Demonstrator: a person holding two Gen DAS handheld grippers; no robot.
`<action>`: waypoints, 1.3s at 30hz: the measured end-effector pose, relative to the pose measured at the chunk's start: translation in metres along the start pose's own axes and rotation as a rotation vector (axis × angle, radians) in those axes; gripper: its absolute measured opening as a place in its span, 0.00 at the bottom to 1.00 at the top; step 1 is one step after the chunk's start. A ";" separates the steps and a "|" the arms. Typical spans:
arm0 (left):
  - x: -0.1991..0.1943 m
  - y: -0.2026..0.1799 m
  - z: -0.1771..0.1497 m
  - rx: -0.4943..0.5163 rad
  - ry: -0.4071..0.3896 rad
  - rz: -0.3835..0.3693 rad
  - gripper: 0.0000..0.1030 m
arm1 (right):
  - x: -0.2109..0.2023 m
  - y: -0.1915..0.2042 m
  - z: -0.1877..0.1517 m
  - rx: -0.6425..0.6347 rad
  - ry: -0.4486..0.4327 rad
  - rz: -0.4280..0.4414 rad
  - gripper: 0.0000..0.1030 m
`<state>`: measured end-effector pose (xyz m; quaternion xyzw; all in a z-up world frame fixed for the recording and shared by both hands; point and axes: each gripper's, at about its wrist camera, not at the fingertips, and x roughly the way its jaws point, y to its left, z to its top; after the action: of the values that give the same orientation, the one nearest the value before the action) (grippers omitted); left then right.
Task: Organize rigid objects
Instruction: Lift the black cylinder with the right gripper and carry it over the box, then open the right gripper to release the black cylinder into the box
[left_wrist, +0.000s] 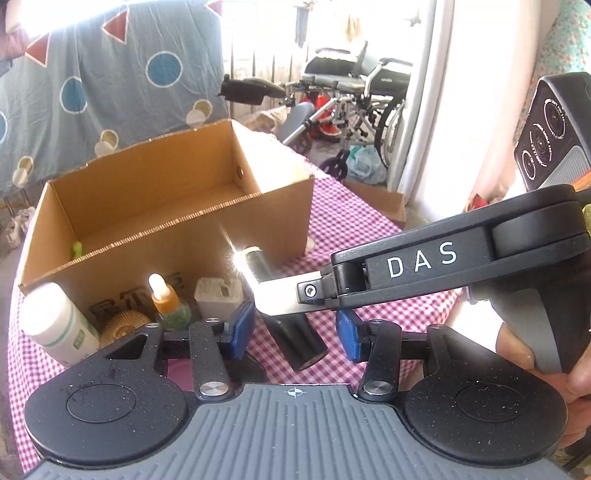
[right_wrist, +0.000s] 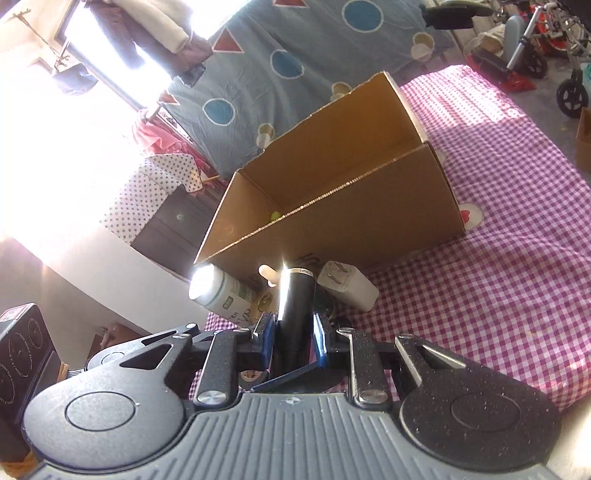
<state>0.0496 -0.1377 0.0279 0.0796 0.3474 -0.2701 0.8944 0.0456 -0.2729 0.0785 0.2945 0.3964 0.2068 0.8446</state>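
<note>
So the right gripper (right_wrist: 291, 341) has its blue pads (right_wrist: 266, 341) clamped on a black tube (right_wrist: 295, 314), one pad on each side, with the tube sticking straight out ahead of the fingers and a shiny silver ring at its far end. From the left wrist view that same tube (left_wrist: 291, 332) hangs tilted just ahead of the left gripper (left_wrist: 295, 334), roughly between its pads but not touching either one. The left one is spread wide with nothing in it.

Just past the tube sits a row of stuff on the checked cloth (right_wrist: 498, 295): a white bottle (left_wrist: 55, 325) off to the left, a dropper bottle (left_wrist: 168, 299) with amber liquid next to it, and a white charger (left_wrist: 218, 297) closest to the tube. There's also a woven round thing (left_wrist: 123, 325) low between the two bottles, can't tell what it is.

Right behind that row is the box (left_wrist: 166, 206), open on top, its front wall almost touching the items. Something small and green (left_wrist: 77, 250) lies inside at the left end.
</note>
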 end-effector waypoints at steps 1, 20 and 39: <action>-0.008 0.006 0.008 -0.005 -0.024 0.015 0.46 | -0.001 0.010 0.008 -0.023 -0.012 0.016 0.23; 0.063 0.187 0.096 -0.256 0.208 0.091 0.46 | 0.199 0.054 0.159 -0.017 0.291 0.096 0.23; 0.099 0.222 0.108 -0.215 0.257 0.235 0.57 | 0.320 0.006 0.186 0.122 0.362 -0.001 0.22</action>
<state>0.2920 -0.0292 0.0326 0.0574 0.4740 -0.1126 0.8714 0.3847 -0.1437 0.0029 0.3031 0.5539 0.2314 0.7401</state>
